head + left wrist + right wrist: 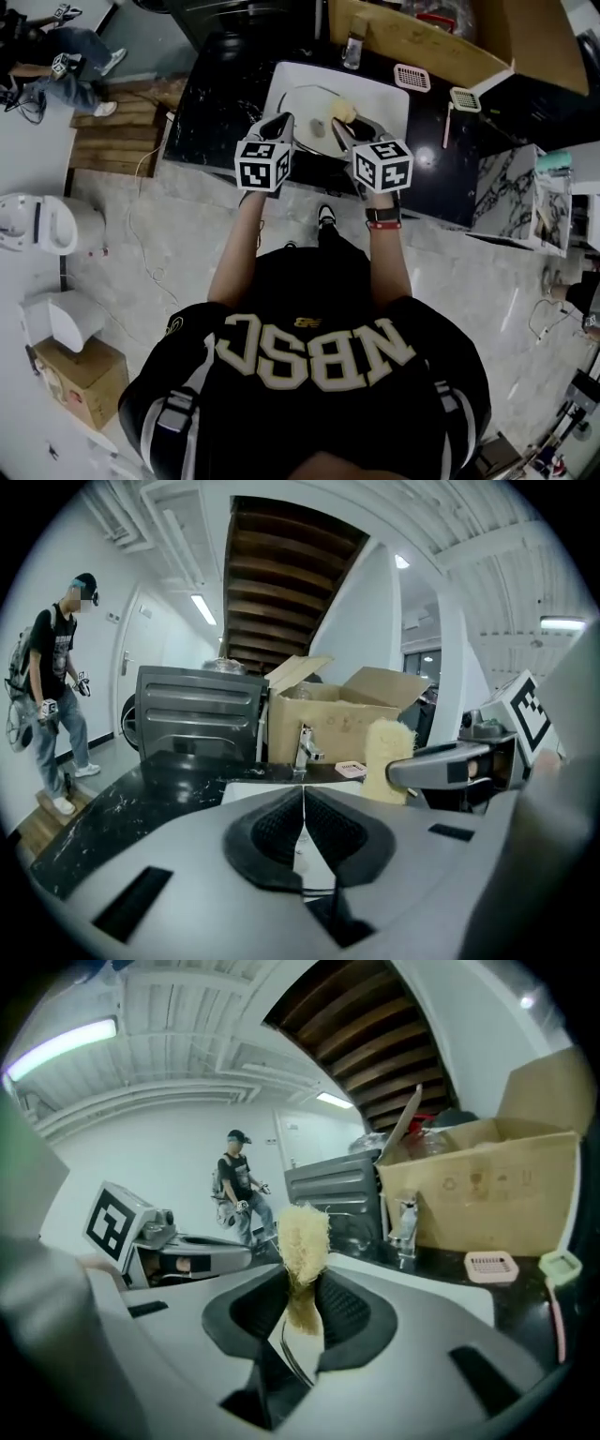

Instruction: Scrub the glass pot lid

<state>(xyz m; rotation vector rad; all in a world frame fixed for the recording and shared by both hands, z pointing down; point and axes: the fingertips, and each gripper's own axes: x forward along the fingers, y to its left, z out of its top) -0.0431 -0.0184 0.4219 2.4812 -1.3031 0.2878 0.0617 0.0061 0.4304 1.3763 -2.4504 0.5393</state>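
The glass pot lid (pixel 305 105) lies in the white sink (pixel 384 108) under both grippers. My left gripper (pixel 284 125) is at the lid's left edge, jaws shut (pixel 302 827), and the lid's thin metal rim (pixel 302 889) runs in between its pads. My right gripper (pixel 339 127) is shut (pixel 302 1307) on a yellow sponge (pixel 302 1241), which sticks up past its pads. That sponge (pixel 343 112) is over the lid's right side; the left gripper view shows the sponge (pixel 386 757) at the right. A curved piece of the rim (pixel 292 1361) shows below the right jaws.
The faucet (pixel 352 52) stands behind the sink on the black counter (pixel 216 103). A cardboard box (pixel 441 37) sits at the back right, with a pink strainer (pixel 412 77) and a brush (pixel 459 101) beside the sink. A person (pixel 56 686) stands far left.
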